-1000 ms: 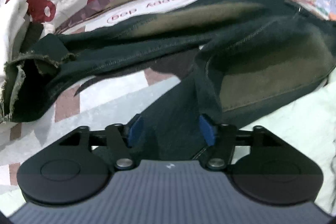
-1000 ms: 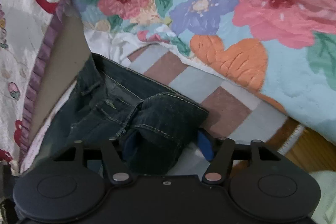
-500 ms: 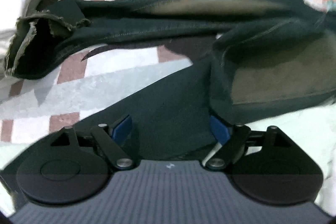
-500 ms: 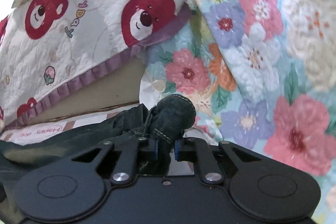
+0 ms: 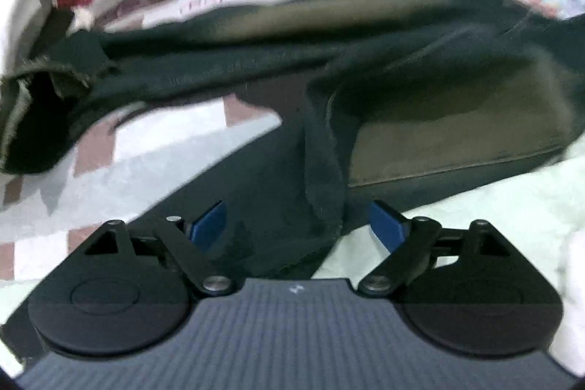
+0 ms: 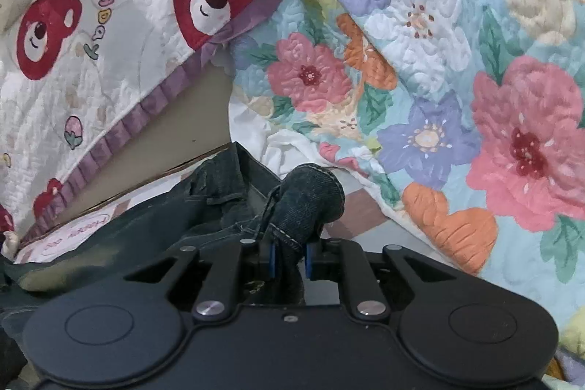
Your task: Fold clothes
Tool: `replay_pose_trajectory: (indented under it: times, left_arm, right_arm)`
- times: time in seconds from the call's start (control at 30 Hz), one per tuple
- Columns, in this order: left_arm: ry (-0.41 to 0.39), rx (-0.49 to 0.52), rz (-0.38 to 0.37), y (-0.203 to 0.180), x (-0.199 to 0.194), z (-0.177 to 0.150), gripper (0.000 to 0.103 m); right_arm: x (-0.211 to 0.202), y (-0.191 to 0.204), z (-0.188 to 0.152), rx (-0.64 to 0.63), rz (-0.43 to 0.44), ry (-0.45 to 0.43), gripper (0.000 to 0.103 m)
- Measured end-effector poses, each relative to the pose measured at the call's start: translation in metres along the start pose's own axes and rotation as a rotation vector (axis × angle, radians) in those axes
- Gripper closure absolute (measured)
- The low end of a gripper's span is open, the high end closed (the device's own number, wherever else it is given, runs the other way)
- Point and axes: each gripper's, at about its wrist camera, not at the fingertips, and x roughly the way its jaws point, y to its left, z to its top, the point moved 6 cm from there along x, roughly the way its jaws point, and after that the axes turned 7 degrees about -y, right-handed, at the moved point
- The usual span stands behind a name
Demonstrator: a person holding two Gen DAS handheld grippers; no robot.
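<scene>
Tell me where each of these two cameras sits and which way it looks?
Left wrist: rides on the left tool, angled down at dark jeans on a checked sheet; blue pads apart, cloth between, ungripped.
Right wrist: rides on the right tool, looking across at a bear quilt and floral quilt; pads pinch a denim fold.
Shared: jeans and both quilts.

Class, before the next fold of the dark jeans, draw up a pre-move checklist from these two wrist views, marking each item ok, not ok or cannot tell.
1. Right claw clamped on a bunched fold of the jeans: ok; its jaws have just closed on it.
2. Left claw gripping denim: not ok; its jaws have been opening, cloth lies between the pads unpinched.
3. Jeans flat: not ok, crumpled, lining showing.
4. Frayed leg hem aligned with the other: cannot tell.
5. Floral quilt clear of the jeans: cannot tell.
</scene>
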Motion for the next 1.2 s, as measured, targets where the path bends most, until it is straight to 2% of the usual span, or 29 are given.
replay_pose_trajectory:
  times: [0.07,0.1,0.13,0.17,0.23,0.3,0.37,0.4,0.43,0.47,0.5,0.53,0.63,0.73,0.8,0.87,0.97,1.03,1.07,1.1,1.2]
  left_arm:
    - [0.019,-0.019,0.017,0.001,0.014,-0.002,0.018]
    - [0.015,-0.031,0.021,0.002,0.017,-0.003,0.024]
    - [0.012,-0.03,0.035,0.003,0.018,-0.002,0.041]
    - [0.003,-0.02,0.034,0.003,0.017,0.0,0.05]
    - [-0.016,0.0,0.028,0.003,0.014,0.006,0.095]
    - [-0.05,0.042,0.076,0.002,0.011,0.015,0.096]
    - [-0.099,0.096,0.137,0.003,0.001,0.026,0.098]
    - [-0.124,0.113,0.163,0.005,-0.006,0.031,0.098]
    - [-0.15,0.131,0.189,0.007,-0.013,0.037,0.098]
    - [-0.175,0.146,0.198,0.011,-0.026,0.045,0.098]
    - [-0.201,0.16,0.205,0.015,-0.039,0.053,0.098]
    - [-0.227,0.175,0.212,0.019,-0.053,0.061,0.098]
    - [-0.289,0.219,0.234,0.03,-0.1,0.085,0.098]
    - [-0.309,0.2,0.177,0.045,-0.142,0.103,0.098]
    - [-0.282,0.154,0.078,0.052,-0.152,0.104,0.098]
    - [-0.239,0.145,-0.009,0.048,-0.139,0.097,0.098]
    - [-0.159,0.238,-0.037,0.02,-0.085,0.085,0.098]
    - [-0.096,0.275,-0.028,0.003,-0.037,0.081,0.096]
    - [-0.072,0.269,-0.017,0.001,-0.018,0.08,0.095]
    - [-0.048,0.262,-0.006,-0.001,0.0,0.079,0.09]
    - [-0.053,0.219,0.017,0.006,0.023,0.085,0.076]
  right_arm:
    - [0.001,-0.002,0.0,0.017,0.021,-0.004,0.084]
    - [0.001,-0.004,0.0,0.026,0.029,0.0,0.082]
    - [0.001,-0.005,0.0,0.035,0.037,0.005,0.081]
    - [0.002,-0.006,0.0,0.046,0.044,0.01,0.078]
    - [0.003,-0.013,-0.002,0.125,0.072,0.024,0.076]
    - [0.007,-0.023,-0.006,0.216,0.072,0.046,0.071]
    - [0.017,-0.032,-0.014,0.261,0.024,0.087,0.065]
    - [0.024,-0.034,-0.017,0.26,0.012,0.118,0.065]
    - [0.028,-0.028,-0.016,0.221,0.053,0.132,0.065]
    - [0.032,-0.022,-0.015,0.174,0.103,0.143,0.081]
    - [0.027,-0.012,-0.009,0.108,0.149,0.107,0.088]
    - [0.015,0.002,0.006,0.021,0.183,0.045,0.09]
    - [-0.019,0.023,0.053,-0.038,0.2,-0.108,0.094]
    - [-0.057,0.039,0.092,-0.105,0.175,-0.24,0.095]
    - [-0.068,0.034,0.09,-0.185,0.06,-0.25,0.095]
    - [-0.08,0.026,0.086,-0.267,-0.061,-0.254,0.095]
    - [-0.06,-0.013,0.044,-0.203,-0.19,-0.047,0.092]
    - [-0.04,-0.041,0.001,-0.095,-0.224,0.19,0.083]
    - [-0.033,-0.052,-0.019,-0.042,-0.241,0.296,0.073]
    - [-0.037,-0.055,-0.024,-0.015,-0.25,0.311,0.066]
    - [-0.059,-0.057,-0.026,0.023,-0.26,0.298,0.064]
